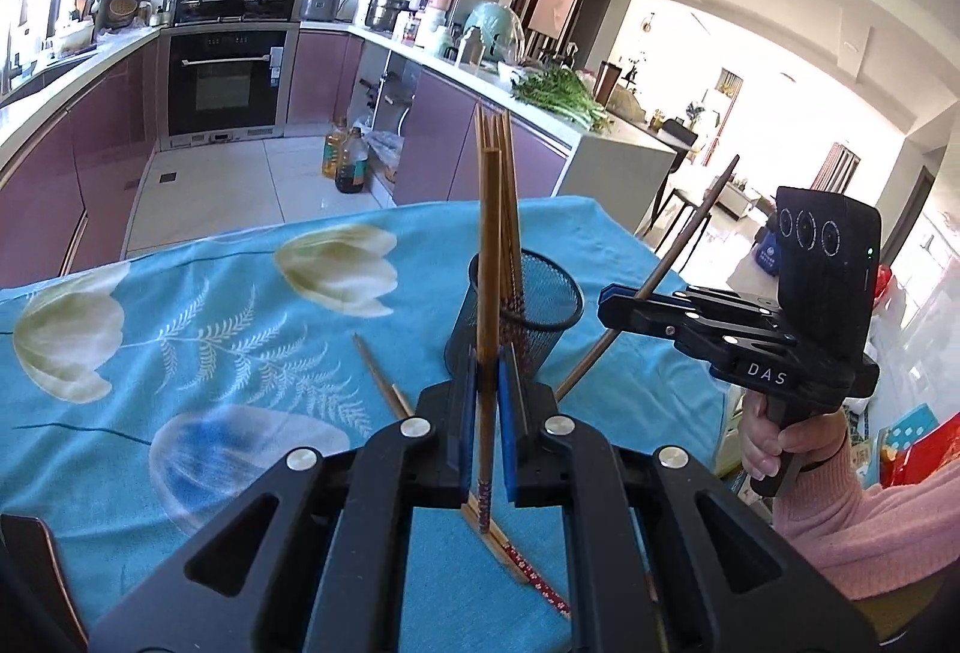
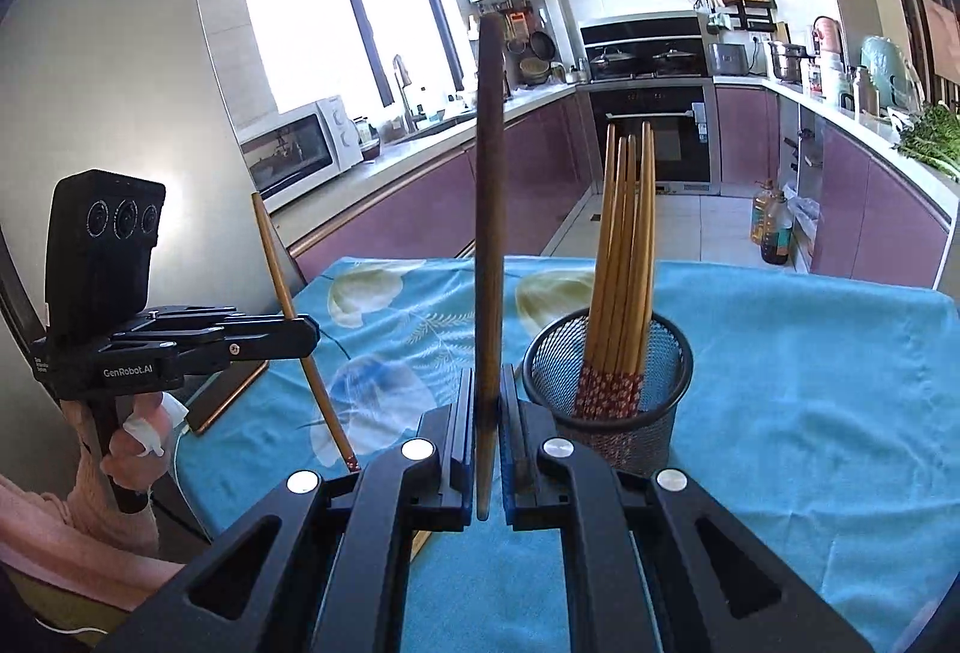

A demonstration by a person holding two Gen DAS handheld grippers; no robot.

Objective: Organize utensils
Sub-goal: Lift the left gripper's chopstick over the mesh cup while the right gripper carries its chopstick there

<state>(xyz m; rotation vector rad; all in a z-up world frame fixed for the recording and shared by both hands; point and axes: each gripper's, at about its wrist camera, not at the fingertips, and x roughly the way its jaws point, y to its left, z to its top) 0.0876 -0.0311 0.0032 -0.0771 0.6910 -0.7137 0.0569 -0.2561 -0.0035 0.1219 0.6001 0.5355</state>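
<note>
Blue tablecloth (image 1: 252, 293): left gripper (image 1: 487, 401) and right gripper (image 2: 487, 413) each clench one chopstick (image 1: 489, 257); drop ends straight into the mesh cup (image 2: 606, 377), one gripper first

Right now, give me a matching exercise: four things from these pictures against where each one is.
Things:
1. light chopstick
2. dark chopstick
3. mesh cup
4. loose chopsticks

Places:
A. lying flat on the blue cloth
B. clamped in the right gripper
C. standing on the cloth, with a bundle of chopsticks in it
D. clamped in the left gripper

Pairs: 1-D, 2-B, 3-C, 4-A
</note>
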